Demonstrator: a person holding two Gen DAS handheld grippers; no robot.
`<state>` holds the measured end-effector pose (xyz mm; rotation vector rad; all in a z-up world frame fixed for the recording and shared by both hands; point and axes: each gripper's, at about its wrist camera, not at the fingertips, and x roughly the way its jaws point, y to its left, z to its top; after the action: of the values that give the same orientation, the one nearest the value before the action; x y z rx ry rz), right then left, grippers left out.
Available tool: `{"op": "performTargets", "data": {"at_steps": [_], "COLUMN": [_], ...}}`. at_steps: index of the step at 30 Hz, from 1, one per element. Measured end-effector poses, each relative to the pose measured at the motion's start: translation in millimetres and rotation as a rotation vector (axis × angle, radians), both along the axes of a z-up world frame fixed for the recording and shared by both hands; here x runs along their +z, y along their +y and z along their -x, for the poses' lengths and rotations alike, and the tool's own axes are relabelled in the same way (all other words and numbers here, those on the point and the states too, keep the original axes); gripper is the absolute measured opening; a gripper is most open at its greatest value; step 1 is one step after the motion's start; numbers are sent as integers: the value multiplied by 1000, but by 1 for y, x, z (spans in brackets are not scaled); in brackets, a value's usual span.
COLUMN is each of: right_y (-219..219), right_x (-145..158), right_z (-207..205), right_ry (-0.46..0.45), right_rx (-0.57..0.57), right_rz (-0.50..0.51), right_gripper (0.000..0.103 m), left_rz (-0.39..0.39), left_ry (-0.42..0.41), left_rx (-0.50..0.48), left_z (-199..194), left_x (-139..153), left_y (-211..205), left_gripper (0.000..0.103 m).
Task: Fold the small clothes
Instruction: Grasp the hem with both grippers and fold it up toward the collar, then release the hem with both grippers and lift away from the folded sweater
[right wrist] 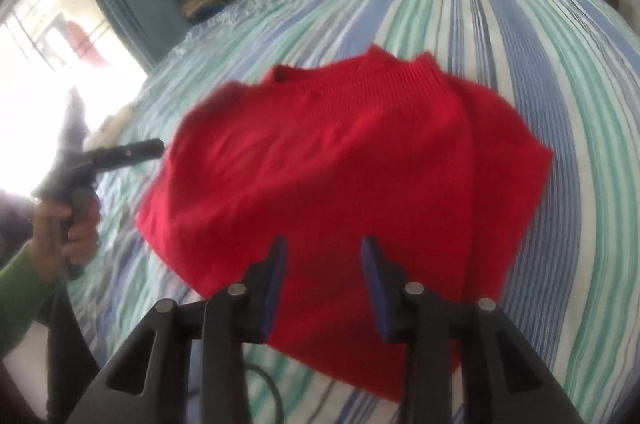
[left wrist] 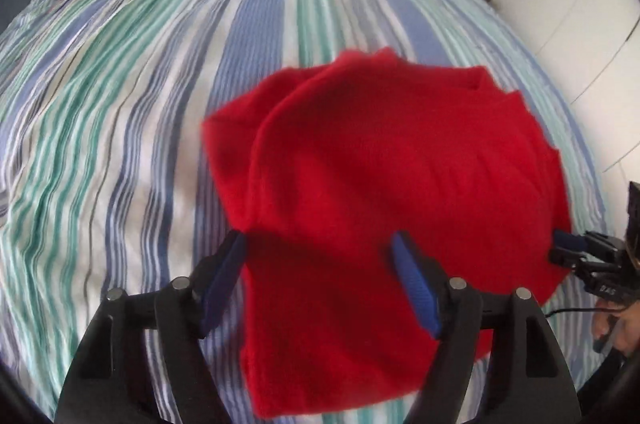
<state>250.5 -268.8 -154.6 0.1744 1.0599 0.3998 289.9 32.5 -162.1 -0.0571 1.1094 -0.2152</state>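
Red sweater down on the bed, both grippers let go!

The red sweater [left wrist: 380,184] lies bunched and folded over on the striped bedspread [left wrist: 140,104], blurred at its edges. The left gripper [left wrist: 320,264] hangs above its near edge, jaws spread wide, cloth showing between the blue pads [left wrist: 416,288] but not pinched. The right gripper [right wrist: 324,264] stands over the near hem with its jaws parted more narrowly, pads apart, nothing clamped. A green sleeve [right wrist: 20,284] shows at left.
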Motion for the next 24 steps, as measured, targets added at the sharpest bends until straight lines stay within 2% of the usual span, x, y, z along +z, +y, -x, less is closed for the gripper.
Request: {"op": "performTargets", "data": {"at_steps": [1, 2, 4, 7, 10, 12, 14, 16, 18, 19, 21, 24], "right_y": [-5, -13, -25, -31, -33, -32, -30, -27, -25, -25, -25, -23], "right_x": [-13, -18, -8, 17, 26, 24, 18, 13, 12, 12, 14, 18], "right_z": [8, 18, 39, 66, 83, 92, 105, 121, 138, 144, 150, 135], "right_ry": [32, 39, 13, -52, -94, -92, -82, -72, -72, -77, -90, -111], "right_rx": [-27, -50, -85, -103, -120, -146, -171, -191, -199, -200, -196, -178], "right_rz": [66, 80, 76, 76, 53, 26, -3, -22, -23, -20, -13, -15], "right_gripper": [38, 35, 35, 37, 38, 39, 39, 39, 39, 39, 39, 39], "left_rz": [11, 60, 140, 97, 82, 19, -25, 19, 80, 87, 56, 44], "left_ry": [9, 5, -31, -78, -27, 3, 44, 67, 50, 30, -7, -40], "left_rx": [39, 66, 68, 3, -36, 44, 165, 251, 269, 251, 198, 113], "left_z": [-2, -2, -3, -15, -50, -79, -103, -111, -105, -98, -80, -39], "left_x": [-2, 2, 17, 35, 29, 17, 4, -1, 7, 12, 23, 31], "left_y": [9, 18, 25, 8, -6, -6, 8, 26, 34, 34, 28, 20], "left_gripper": [72, 72, 73, 75, 75, 75, 75, 75, 75, 75, 75, 75]}}
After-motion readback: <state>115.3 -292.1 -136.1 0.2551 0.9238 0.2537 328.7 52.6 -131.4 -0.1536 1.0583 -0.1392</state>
